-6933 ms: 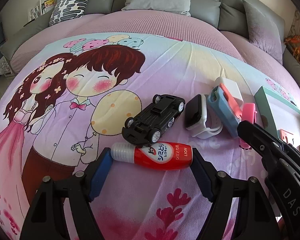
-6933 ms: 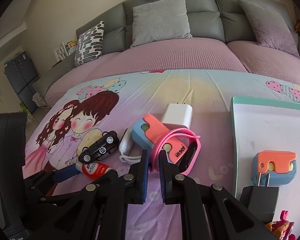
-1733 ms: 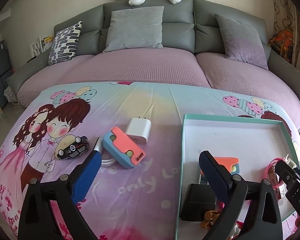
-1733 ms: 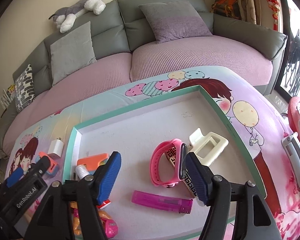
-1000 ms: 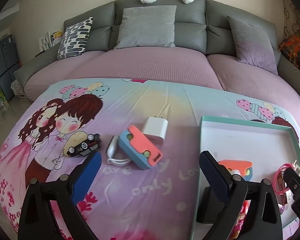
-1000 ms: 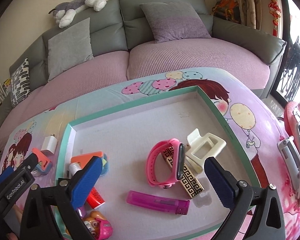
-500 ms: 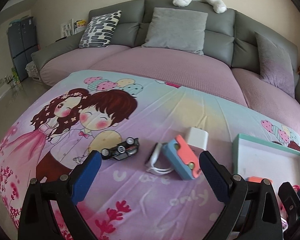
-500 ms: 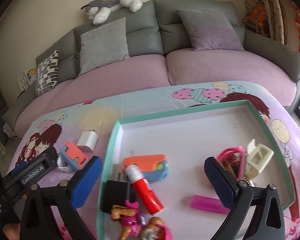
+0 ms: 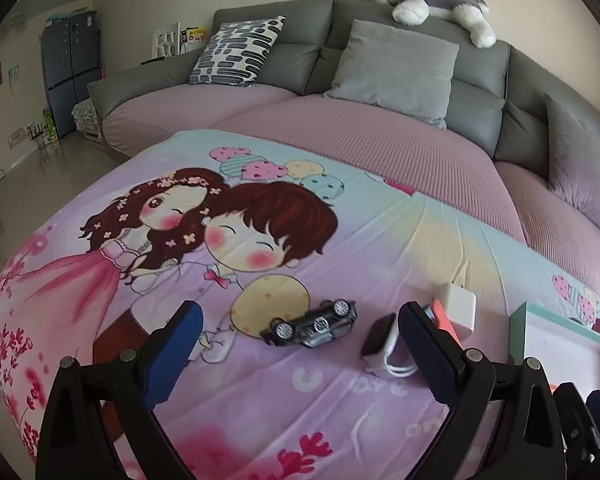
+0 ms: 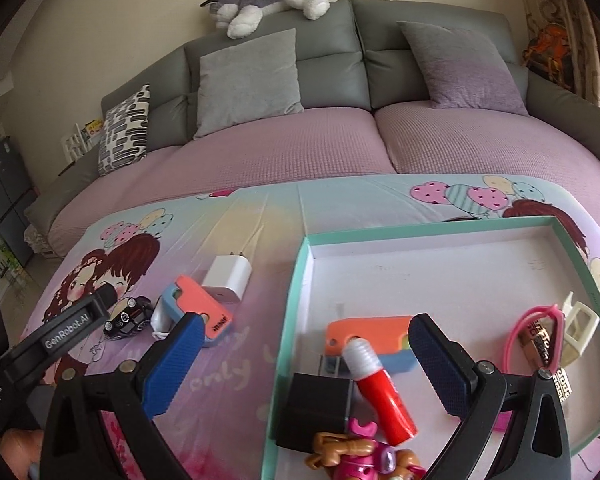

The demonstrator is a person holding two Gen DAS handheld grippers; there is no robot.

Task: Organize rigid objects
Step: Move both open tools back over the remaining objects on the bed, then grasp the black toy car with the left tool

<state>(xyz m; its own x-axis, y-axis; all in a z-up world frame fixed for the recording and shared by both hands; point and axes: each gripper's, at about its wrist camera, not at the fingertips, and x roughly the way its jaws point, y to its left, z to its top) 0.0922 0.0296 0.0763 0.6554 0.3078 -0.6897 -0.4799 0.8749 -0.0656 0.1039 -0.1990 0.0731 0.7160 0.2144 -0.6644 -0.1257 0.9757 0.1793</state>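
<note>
My left gripper (image 9: 300,354) is open and empty, just short of the black toy car (image 9: 314,323) on the printed cloth. A white smartwatch (image 9: 382,342) and a white charger (image 9: 458,307) lie to the car's right. My right gripper (image 10: 306,360) is open and empty, above the left edge of the teal tray (image 10: 296,300). The tray holds the red bottle (image 10: 380,390), an orange-blue case (image 10: 374,336), a black adapter (image 10: 314,410), a pink band (image 10: 534,332) and a toy figure (image 10: 364,458). Left of the tray lie an orange-blue case (image 10: 198,310), the charger (image 10: 228,278) and the car (image 10: 128,318).
The grey sofa (image 9: 400,92) with cushions and a plush dog (image 9: 432,0) stands behind the cloth-covered surface. The tray's corner shows at the right of the left wrist view (image 9: 560,320). A white hair clip (image 10: 578,326) lies in the tray's right side.
Both grippers have swung left. The left one now faces the toy car; the right one has shifted from the tray's middle to its left edge. Both stay open.
</note>
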